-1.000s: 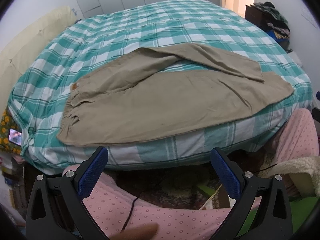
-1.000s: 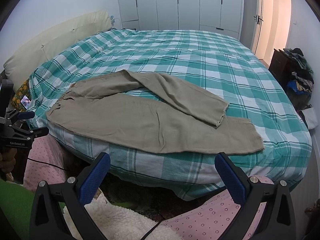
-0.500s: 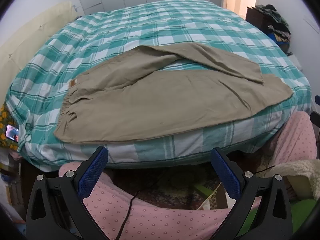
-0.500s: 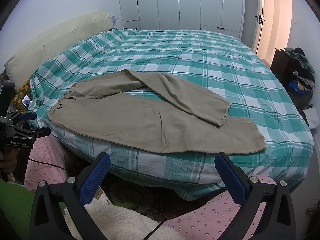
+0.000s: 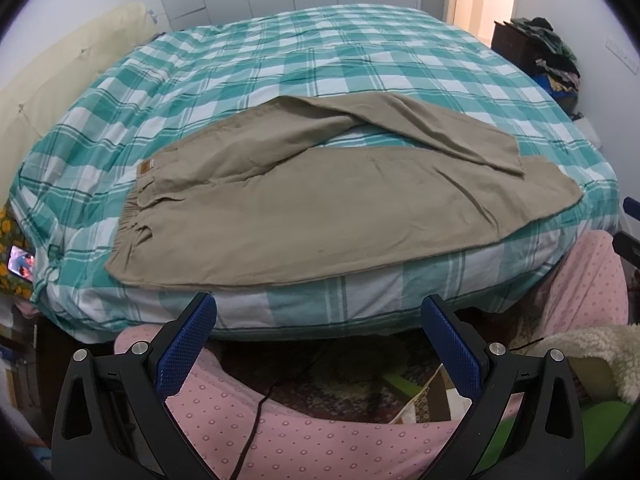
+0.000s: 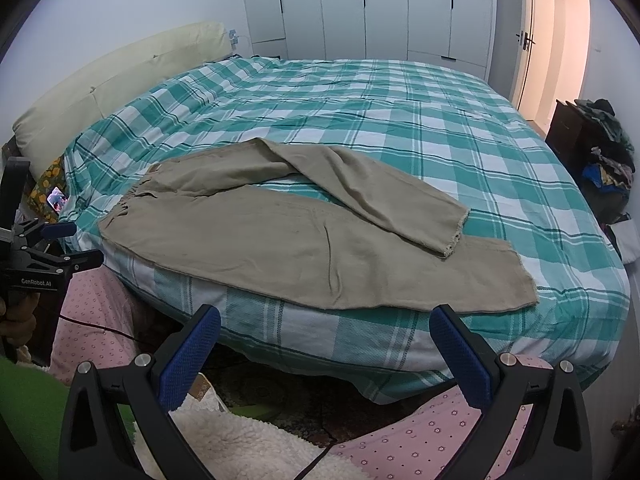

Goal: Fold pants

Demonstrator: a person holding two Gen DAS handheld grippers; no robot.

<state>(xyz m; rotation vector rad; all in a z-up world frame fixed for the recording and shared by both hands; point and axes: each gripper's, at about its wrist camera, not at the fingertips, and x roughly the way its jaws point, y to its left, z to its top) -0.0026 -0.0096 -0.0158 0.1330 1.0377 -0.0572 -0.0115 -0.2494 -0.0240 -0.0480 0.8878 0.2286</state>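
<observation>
While spread flat on the bed (image 5: 360, 60), soft, limp pants (image 5: 320, 208); best pinched at waistband (image 5: 132, 216) and hem. Left tool (image 5: 318, 344), right tool (image 6: 326, 350): both spread wide, empty, hovering short.

Both wrist cameras looked from low beside the bed's (image 5: 280, 304) near edge across it toward the wardrobes (image 6: 384, 8). They shared the pants (image 5: 320, 216), the left view sitting nearer the waistband.
</observation>
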